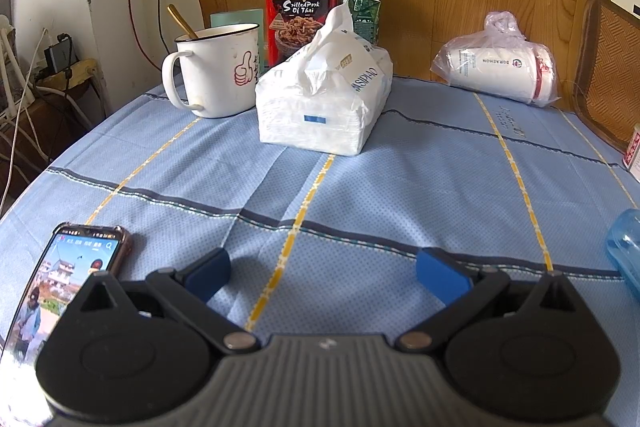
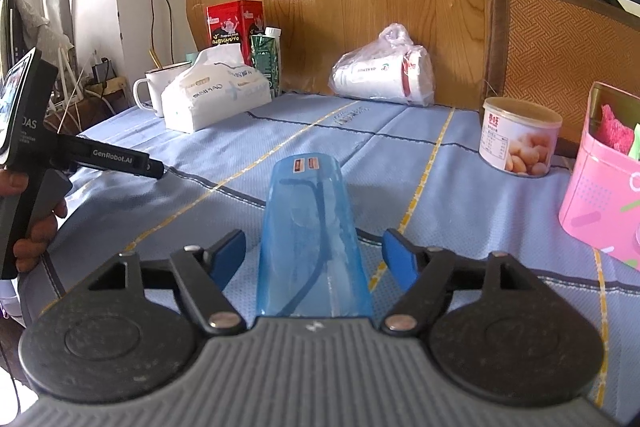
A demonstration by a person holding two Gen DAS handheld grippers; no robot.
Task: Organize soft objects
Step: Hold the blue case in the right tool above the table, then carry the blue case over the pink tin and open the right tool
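Evidently between steps, the right gripper [image 2: 314, 259] stands spread astride the blue cup [image 2: 312, 227] near the table's front edge, pads clear, so next comes reaching the tissue pack [image 1: 326, 99] by the back edge.

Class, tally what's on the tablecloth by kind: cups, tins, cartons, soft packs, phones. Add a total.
Cups: 2 (mug, blue cup)
Tins: 3 (red tin, pink tin, can)
Cartons: 1 (carton)
Soft packs: 2 (tissues, bag)
Phones: 1 (phone)
Total: 9
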